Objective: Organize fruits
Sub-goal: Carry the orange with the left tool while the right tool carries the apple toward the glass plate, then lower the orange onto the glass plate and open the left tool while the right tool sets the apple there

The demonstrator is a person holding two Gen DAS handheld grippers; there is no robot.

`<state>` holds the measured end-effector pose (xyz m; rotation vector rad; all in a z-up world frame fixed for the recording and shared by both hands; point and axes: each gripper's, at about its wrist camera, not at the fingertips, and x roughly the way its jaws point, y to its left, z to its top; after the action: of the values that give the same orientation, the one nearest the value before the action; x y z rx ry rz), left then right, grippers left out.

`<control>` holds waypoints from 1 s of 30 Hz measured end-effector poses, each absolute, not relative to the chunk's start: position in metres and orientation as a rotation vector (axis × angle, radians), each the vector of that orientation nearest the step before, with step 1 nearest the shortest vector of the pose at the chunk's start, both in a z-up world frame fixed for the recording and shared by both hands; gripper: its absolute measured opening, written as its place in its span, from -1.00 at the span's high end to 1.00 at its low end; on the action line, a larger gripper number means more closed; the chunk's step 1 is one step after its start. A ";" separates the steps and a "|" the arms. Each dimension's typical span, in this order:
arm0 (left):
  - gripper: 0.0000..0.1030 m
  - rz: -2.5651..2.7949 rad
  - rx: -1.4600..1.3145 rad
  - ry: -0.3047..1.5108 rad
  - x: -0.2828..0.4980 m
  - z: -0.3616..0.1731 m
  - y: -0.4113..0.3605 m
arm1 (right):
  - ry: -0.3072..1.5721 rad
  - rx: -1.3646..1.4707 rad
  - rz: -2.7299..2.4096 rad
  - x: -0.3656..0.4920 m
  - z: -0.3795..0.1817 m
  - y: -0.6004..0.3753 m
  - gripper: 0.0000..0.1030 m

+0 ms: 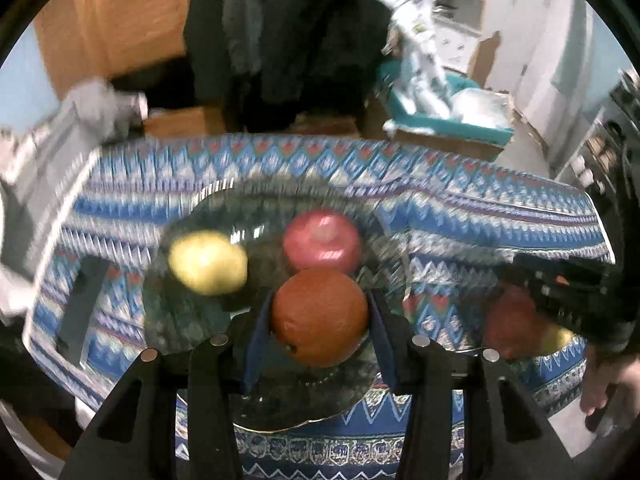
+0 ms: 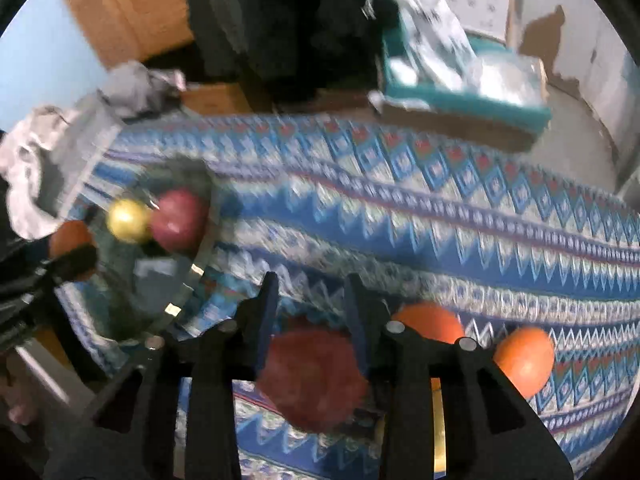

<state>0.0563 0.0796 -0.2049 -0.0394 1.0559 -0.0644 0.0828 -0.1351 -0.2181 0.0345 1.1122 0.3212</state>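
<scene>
- Over the glass plate (image 1: 192, 320) on the patterned tablecloth (image 1: 480, 216), the left gripper (image 1: 318, 316) was clenched on an orange (image 1: 320, 316), a yellow fruit (image 1: 208, 262) and a pink apple (image 1: 322, 242) already lying there.
- Off to the side, the right gripper (image 2: 312, 320) clamped a dark red apple (image 2: 312, 376), two more oranges (image 2: 526, 360) waiting beside it on the cloth.
- Step, by my read: delivering. Next call: lower the orange into a free spot and release.
</scene>
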 end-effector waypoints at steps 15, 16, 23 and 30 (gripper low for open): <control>0.08 -0.004 -0.100 1.135 0.067 -0.230 0.106 | 1.186 0.024 0.362 0.075 -0.238 -0.130 -0.21; 0.08 -0.007 -0.104 1.138 0.067 -0.229 0.106 | 1.179 0.023 0.360 0.071 -0.231 -0.132 -0.31; 0.08 -0.001 -0.082 1.163 0.064 -0.230 0.104 | 1.238 -0.003 0.389 0.053 -0.218 -0.141 -0.50; 0.07 -0.004 -0.074 1.160 0.059 -0.226 0.102 | 1.277 -0.024 0.333 0.049 -0.238 -0.149 -0.52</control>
<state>0.0593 0.1015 -0.2263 -0.0741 1.1605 -0.0038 0.0486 -0.1489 -0.2377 -0.0244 1.2767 0.3329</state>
